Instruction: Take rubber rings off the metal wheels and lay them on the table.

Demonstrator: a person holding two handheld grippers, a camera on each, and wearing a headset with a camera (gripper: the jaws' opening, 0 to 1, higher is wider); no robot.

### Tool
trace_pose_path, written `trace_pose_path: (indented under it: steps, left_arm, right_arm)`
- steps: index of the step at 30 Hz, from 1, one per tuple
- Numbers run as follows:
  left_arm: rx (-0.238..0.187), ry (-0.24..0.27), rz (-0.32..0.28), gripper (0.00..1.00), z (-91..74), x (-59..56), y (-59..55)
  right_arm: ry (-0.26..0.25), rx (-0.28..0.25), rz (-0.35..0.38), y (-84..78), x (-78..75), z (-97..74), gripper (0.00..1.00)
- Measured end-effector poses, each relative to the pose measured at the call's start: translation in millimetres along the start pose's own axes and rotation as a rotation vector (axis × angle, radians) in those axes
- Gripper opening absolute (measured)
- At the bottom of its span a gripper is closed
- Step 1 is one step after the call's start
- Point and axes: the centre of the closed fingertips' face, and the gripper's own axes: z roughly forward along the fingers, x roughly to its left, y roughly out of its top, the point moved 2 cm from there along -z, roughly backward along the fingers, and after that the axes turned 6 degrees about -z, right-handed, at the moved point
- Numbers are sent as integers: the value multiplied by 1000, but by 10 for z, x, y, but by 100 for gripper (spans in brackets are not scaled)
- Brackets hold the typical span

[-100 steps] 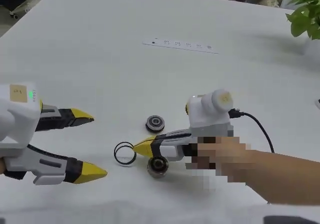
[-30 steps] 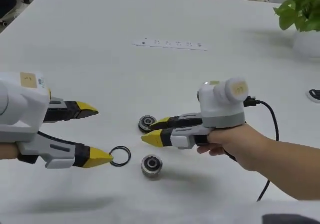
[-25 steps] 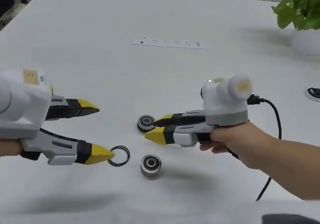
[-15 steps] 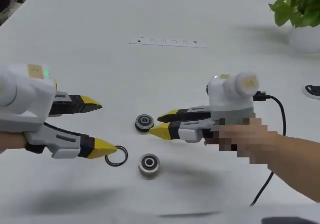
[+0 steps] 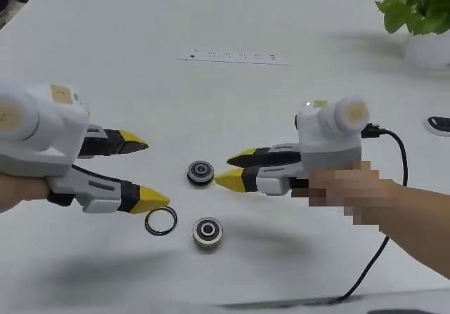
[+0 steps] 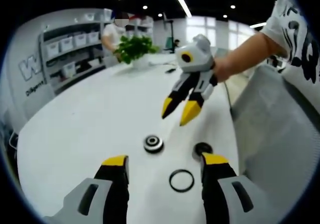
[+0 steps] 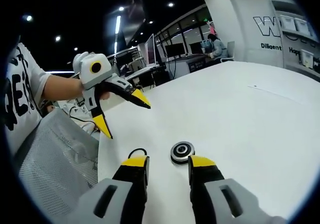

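Toward the near edge of the worktop, one black rubber ring lies flat and free. It is just beside the near metal wheel, whose rim looks bare, so it is probably that wheel's ring, already laid down. The far wheel shows a dark rim and likely wears its ring. The right claw, slightly parted and pinching nothing, points at that wheel from just beside it, seemingly lined up to work on it. The left claw hangs spread wide and empty near the ring, perhaps ready to steady the wheel.
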Motion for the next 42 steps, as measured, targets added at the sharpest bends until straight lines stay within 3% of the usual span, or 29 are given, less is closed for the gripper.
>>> trace_pose_path:
  steps: [22, 42]
  left_arm:
    - [20, -12, -19, 56, 207, 120, -31]
    - [20, -16, -26, 50, 389, 193, -20]
  right_arm:
    - [-30, 52, -20, -186, -153, 48, 28]
    - [-26, 60, -30, -218, -185, 110, 28]
